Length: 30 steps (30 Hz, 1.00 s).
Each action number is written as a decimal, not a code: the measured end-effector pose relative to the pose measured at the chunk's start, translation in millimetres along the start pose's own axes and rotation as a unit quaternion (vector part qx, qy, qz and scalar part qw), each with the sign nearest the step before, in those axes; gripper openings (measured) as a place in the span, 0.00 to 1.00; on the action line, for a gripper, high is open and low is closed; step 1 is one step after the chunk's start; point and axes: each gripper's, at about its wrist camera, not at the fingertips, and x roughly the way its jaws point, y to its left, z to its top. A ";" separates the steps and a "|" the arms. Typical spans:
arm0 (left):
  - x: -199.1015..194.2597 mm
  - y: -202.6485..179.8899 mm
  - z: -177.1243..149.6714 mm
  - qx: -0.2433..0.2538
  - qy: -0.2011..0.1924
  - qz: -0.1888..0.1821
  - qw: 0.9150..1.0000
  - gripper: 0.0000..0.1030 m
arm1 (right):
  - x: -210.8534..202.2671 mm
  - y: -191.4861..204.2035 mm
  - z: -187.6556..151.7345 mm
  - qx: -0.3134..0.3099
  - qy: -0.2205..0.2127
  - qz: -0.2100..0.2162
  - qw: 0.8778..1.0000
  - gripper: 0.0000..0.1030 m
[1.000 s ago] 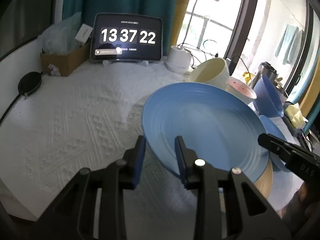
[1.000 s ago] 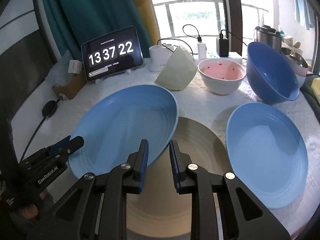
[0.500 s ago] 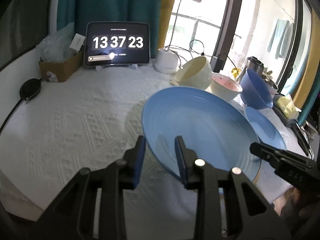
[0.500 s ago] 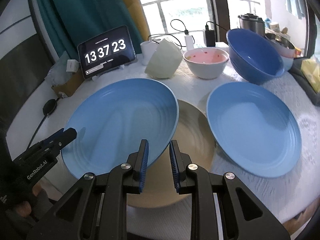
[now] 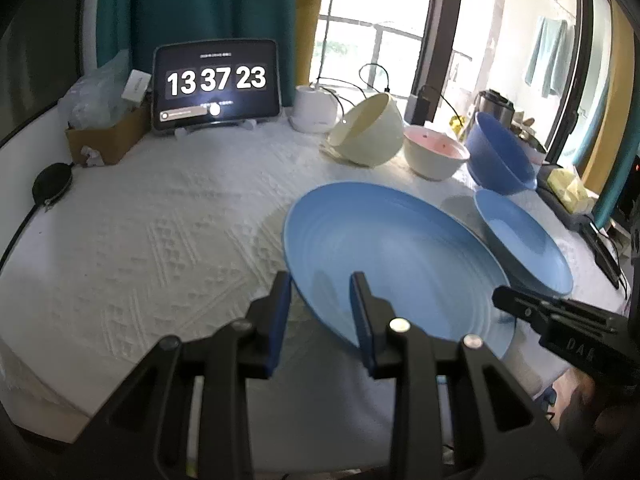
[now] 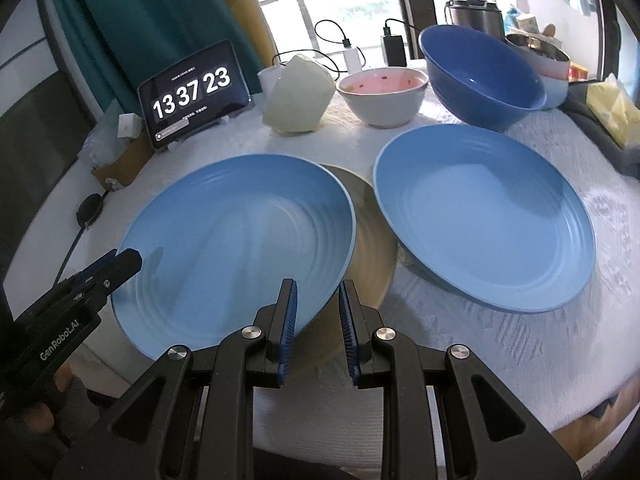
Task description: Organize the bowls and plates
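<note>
A large blue plate (image 5: 400, 264) is held tilted just above the near part of the bench (image 5: 140, 240), which is covered in white textured cloth. The left gripper (image 5: 320, 312) is closed on the plate's near left rim, one finger under it and one over it. The right gripper (image 6: 316, 320) pinches the near right rim the same way.

Only the right wrist view shows a tan plate (image 6: 372, 240) lying flat, partly under the held plate. A second blue plate (image 6: 480, 216) sits just beside the tan one, toward the right edge.

Along the far edge stand a tipped cream bowl (image 5: 368, 132), a pink-lined bowl (image 6: 382, 96) and a deep blue bowl (image 6: 480, 76).

The left wrist view shows bare cloth across the left half, up to a tablet clock (image 5: 216, 84) and a cardboard box (image 5: 104, 140) at the far left corner.
</note>
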 end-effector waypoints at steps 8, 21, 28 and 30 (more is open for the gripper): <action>8.3 -10.2 -1.9 0.015 0.011 -0.001 1.000 0.30 | -0.1 -12.1 -0.7 0.011 0.000 -0.008 1.000 0.23; 28.8 -15.3 -4.6 0.026 0.038 0.006 0.999 0.30 | 2.4 -18.6 -0.2 0.019 0.002 -0.017 1.000 0.23; 34.7 -14.9 -5.2 0.033 0.038 0.011 0.999 0.30 | 4.1 -21.4 1.9 0.026 0.003 -0.014 1.000 0.23; 37.0 -14.9 -5.7 0.035 0.042 0.011 0.998 0.30 | 4.1 -20.7 1.9 0.027 0.003 -0.015 1.000 0.23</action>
